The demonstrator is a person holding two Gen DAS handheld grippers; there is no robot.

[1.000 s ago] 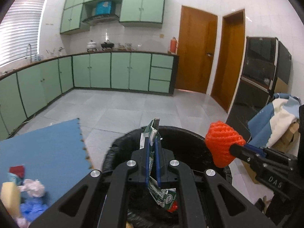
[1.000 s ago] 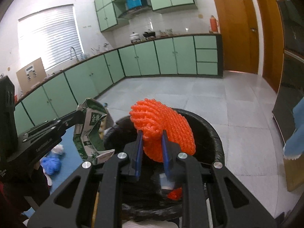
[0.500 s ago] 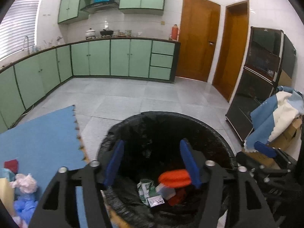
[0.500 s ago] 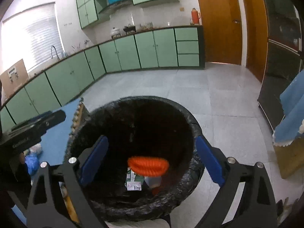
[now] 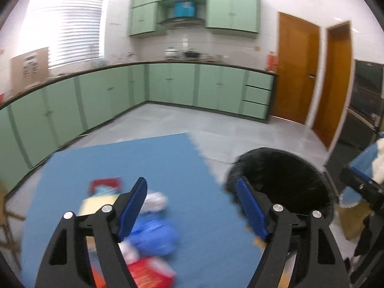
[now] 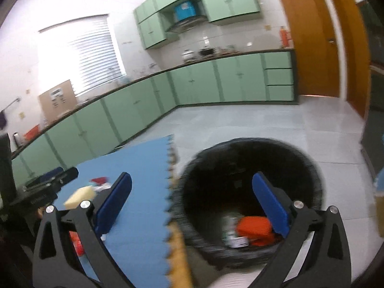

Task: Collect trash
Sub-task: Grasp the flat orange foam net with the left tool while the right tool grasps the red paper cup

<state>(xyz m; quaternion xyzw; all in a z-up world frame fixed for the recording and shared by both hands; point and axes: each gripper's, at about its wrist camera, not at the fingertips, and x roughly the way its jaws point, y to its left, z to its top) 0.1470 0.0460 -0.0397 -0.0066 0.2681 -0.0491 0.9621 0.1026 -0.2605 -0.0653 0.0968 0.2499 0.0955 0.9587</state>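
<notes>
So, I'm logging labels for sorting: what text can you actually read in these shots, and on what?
No text is readable.
Red packet on the mat: print blurred.
White carton in the bin: label blurred.
Brown board on the counter: white notices too small.
Blue box above the hood: label too small.

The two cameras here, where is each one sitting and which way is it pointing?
Left wrist: rides the left hand-held gripper, open, facing the litter pile on the blue mat; the right hand-held gripper's tip shows at right.
Right wrist: rides the right hand-held gripper, open, facing down into the black bin holding orange netting.
Shared: bin, mat, green cabinets.
</notes>
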